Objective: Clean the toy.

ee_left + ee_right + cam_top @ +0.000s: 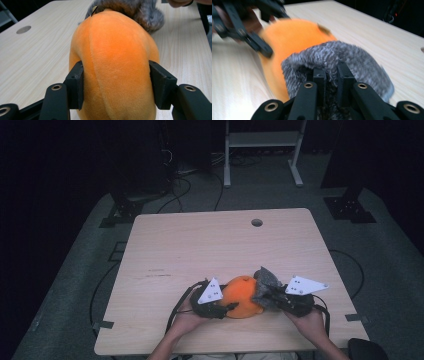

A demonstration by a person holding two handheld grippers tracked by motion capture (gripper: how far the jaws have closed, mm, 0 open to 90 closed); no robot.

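Observation:
An orange plush ball [242,296] lies near the table's front edge. My left gripper [231,307] is shut on it from the left; in the left gripper view the pads [75,82] press into both sides of the plush [115,62]. A grey knitted cloth [265,280] drapes over the plush's right side. My right gripper [265,295] is shut on that cloth; in the right gripper view the narrow jaws pinch a fold of the grey knit [352,57], with the orange plush [289,35] behind it. The left gripper [262,47] appears blurred at the upper left there.
The light wooden table [200,245] has a round cable hole [256,222] at its far side. A white stand [262,140] and black tripod bases [350,207] sit on the grey floor beyond. Cables trail from both grippers.

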